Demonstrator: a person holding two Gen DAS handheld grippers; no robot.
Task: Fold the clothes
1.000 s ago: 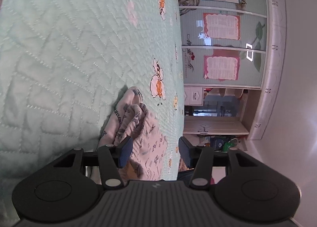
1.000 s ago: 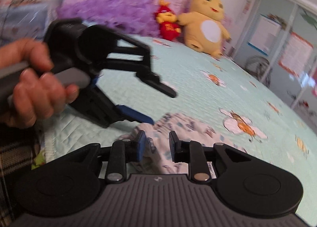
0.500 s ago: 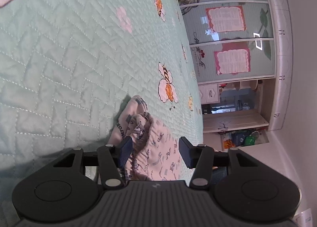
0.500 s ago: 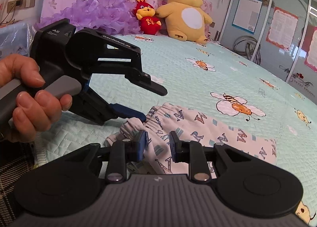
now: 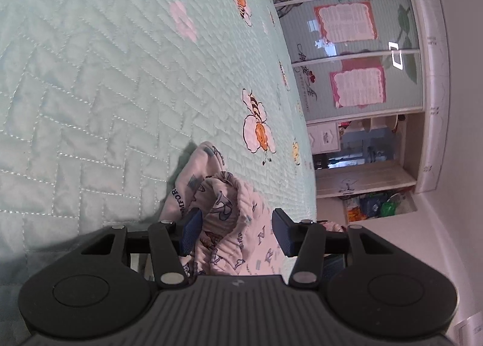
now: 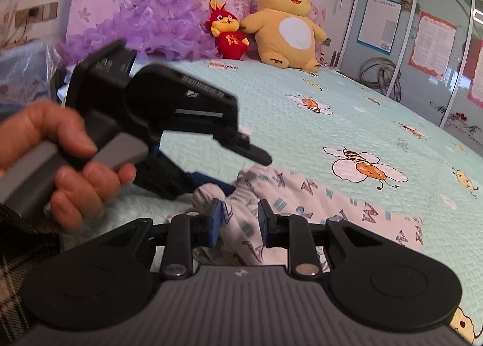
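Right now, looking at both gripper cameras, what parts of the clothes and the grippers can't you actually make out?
- Left wrist view: the near part of the garment is hidden behind the left gripper body.
- Right wrist view: the garment's near edge is covered by the right gripper; whether its pads touch cloth is unclear.
- Right wrist view: the left gripper is motion-blurred, and its lower finger tip is hidden behind cloth.
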